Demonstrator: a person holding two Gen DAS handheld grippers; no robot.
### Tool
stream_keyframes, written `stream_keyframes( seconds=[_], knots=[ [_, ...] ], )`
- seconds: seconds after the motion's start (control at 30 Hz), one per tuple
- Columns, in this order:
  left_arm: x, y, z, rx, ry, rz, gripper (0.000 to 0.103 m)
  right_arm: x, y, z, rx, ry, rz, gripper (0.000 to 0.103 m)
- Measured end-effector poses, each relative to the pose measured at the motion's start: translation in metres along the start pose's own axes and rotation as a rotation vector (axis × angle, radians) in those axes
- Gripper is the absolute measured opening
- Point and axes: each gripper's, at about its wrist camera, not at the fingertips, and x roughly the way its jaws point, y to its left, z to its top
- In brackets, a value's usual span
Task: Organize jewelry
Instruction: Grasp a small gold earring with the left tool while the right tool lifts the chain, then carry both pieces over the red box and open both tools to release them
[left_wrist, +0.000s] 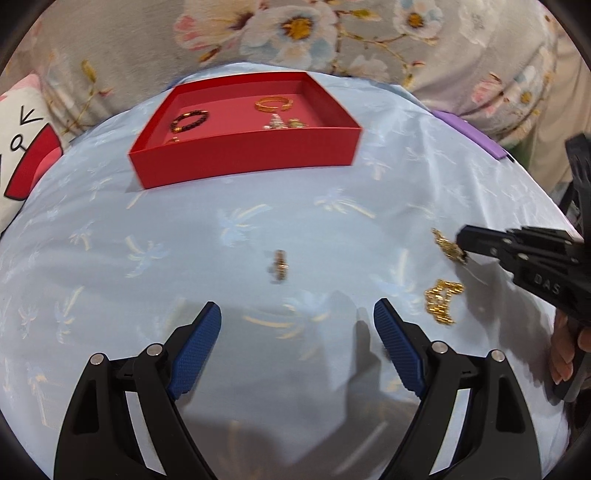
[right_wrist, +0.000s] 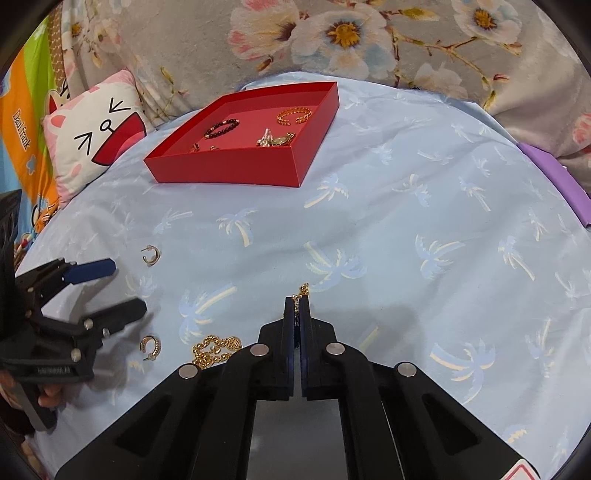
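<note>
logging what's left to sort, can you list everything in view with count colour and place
red tray: one, far side of the cloth
beaded bracelet: one, dark, in tray
open bangle: one, gold, in tray
hoop earrings: two, gold, on cloth near left hand-held gripper
chain bracelet: one, gold, on cloth
cat pillow: one, white and red, left of tray
left hand-held gripper: open
right hand-held gripper: shut on gold chain

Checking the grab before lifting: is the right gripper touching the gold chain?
Touching. The right wrist view shows the right gripper shut with the gold chain pinched between its fingertips.
</note>
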Motion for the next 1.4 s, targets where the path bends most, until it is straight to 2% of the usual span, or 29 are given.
stream_keyframes(
  seconds=[0.27, 0.4, 0.47, 0.53, 0.7, 0.73, 0.77, 0.83, 0.87, 1.1, 1.4],
  knots=[
    [0.006, -0.046, 0.006, 0.105, 0.010, -0.037, 0.082, -0.011, -0.012, 0.005, 0.044, -0.031, -0.001, 0.002],
    [0.015, -0.061, 0.009, 0.110, 0.039, -0.079, 0.082, -0.016, -0.017, 0.008, 0.063, -0.048, 0.004, 0.002],
    [0.021, -0.066, 0.010, 0.110, 0.058, -0.096, 0.078, -0.017, -0.019, 0.008, 0.071, -0.048, 0.007, 0.002],
    [0.022, -0.072, 0.009, 0.134, 0.047, -0.080, 0.071, -0.017, -0.019, 0.008, 0.074, -0.044, 0.013, 0.002],
    [0.021, -0.079, 0.008, 0.163, 0.026, -0.051, 0.045, -0.019, -0.015, 0.008, 0.068, -0.046, 0.025, 0.002],
    [0.021, -0.080, 0.009, 0.166, 0.023, -0.056, 0.038, -0.019, -0.015, 0.008, 0.068, -0.046, 0.027, 0.002],
    [0.020, -0.081, 0.008, 0.175, 0.021, -0.066, 0.023, -0.019, -0.015, 0.008, 0.068, -0.045, 0.027, 0.002],
    [0.019, -0.085, 0.007, 0.192, 0.019, -0.061, 0.015, -0.019, -0.015, 0.008, 0.069, -0.045, 0.027, 0.002],
    [0.019, -0.086, 0.007, 0.198, 0.019, -0.065, 0.006, -0.019, -0.015, 0.008, 0.070, -0.045, 0.026, 0.002],
    [0.012, -0.071, 0.006, 0.152, 0.029, -0.101, 0.003, -0.022, -0.017, 0.007, 0.082, -0.059, 0.037, 0.002],
    [-0.015, -0.040, 0.013, 0.074, -0.023, -0.097, 0.003, -0.039, -0.021, 0.012, 0.098, -0.105, 0.074, 0.002]
  ],
)
